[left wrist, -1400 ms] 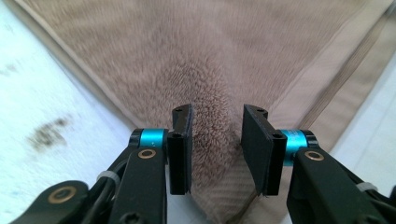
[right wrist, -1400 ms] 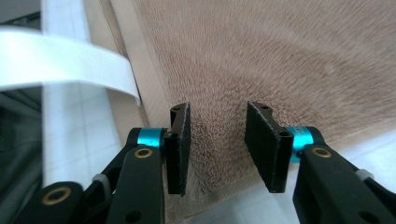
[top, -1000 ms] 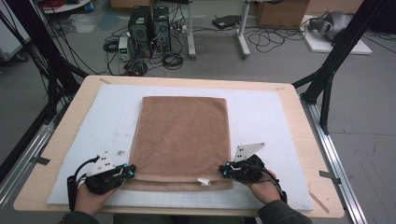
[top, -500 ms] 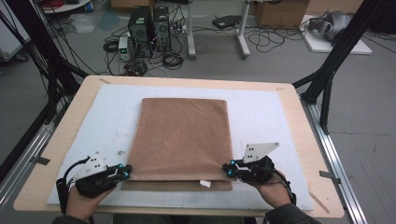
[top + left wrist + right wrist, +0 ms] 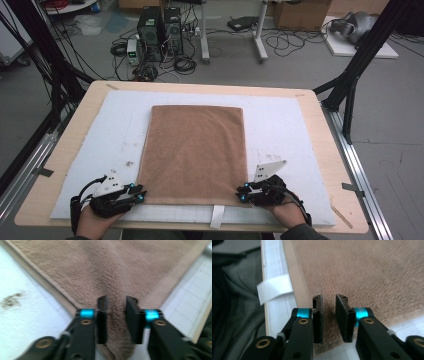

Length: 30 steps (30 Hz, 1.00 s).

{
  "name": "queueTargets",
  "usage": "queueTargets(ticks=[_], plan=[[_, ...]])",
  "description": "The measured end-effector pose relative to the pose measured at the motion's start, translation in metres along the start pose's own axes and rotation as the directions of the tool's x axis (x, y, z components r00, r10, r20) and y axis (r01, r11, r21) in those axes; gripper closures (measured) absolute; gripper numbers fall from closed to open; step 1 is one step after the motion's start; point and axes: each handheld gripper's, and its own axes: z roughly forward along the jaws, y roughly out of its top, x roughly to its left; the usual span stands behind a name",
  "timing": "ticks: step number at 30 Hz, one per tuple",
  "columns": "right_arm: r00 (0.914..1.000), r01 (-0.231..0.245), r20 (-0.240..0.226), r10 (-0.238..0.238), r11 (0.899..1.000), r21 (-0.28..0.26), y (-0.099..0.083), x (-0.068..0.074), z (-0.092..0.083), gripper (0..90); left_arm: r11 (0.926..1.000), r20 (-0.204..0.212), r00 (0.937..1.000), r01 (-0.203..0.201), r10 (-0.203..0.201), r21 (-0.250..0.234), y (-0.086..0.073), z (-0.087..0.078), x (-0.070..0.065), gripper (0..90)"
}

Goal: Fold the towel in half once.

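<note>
A brown towel [image 5: 195, 150] lies folded flat on the white mat [image 5: 290, 130]. My left gripper [image 5: 141, 194] sits at the towel's near left corner and my right gripper [image 5: 241, 192] at its near right corner. The left gripper view has the towel corner [image 5: 105, 267] running under and between the jaws of the left gripper [image 5: 117, 302], with a gap showing. In the right gripper view the right gripper [image 5: 329, 298] stands the same way over the towel's edge [image 5: 367, 272]. Both pairs of jaws have just been opening, and the pads are off the cloth.
A white tape tab [image 5: 217, 216] hangs over the mat's near edge between the hands and also appears as a white strip [image 5: 274, 288] in the right gripper view. The wooden table [image 5: 330, 145] frames the mat. Black frame legs, computers and cables stand on the floor beyond.
Both grippers were shut on the towel's near corners and now stand parted. The hands have dipped a little towards the mat, and the towel's near edge lies flat.
</note>
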Motion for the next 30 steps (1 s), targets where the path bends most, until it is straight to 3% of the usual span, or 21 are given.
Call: queueTargets(ticks=[3,12,19,24,30], plan=[[0.9998,-0.007,0.018,0.007,1.000,-0.026,0.002,-0.003,-0.002,65.9,0.9997,-0.013,0.9999,0.008,-0.008,-0.023,0.006,-0.002,0.002,60.7],[0.9962,-0.034,0.078,0.039,0.997,-0.064,0.013,-0.020,-0.004,51.1,0.9985,-0.021,0.9995,0.024,-0.025,-0.049,0.026,0.003,0.015,49.8],[0.9923,-0.042,0.112,0.053,0.994,-0.101,0.030,-0.035,-0.004,41.3,0.9932,-0.025,0.9973,0.067,-0.070,-0.096,0.041,0.013,0.027,43.4],[0.9890,-0.041,0.136,0.058,0.991,-0.126,0.045,-0.046,-0.006,33.7,0.9929,-0.045,0.9970,0.058,-0.063,-0.104,0.057,0.018,0.034,38.2],[0.9852,-0.032,0.162,0.055,0.989,-0.143,0.061,-0.056,-0.012,31.6,0.9944,-0.062,0.9969,0.043,-0.049,-0.097,0.077,0.019,0.041,36.4]])
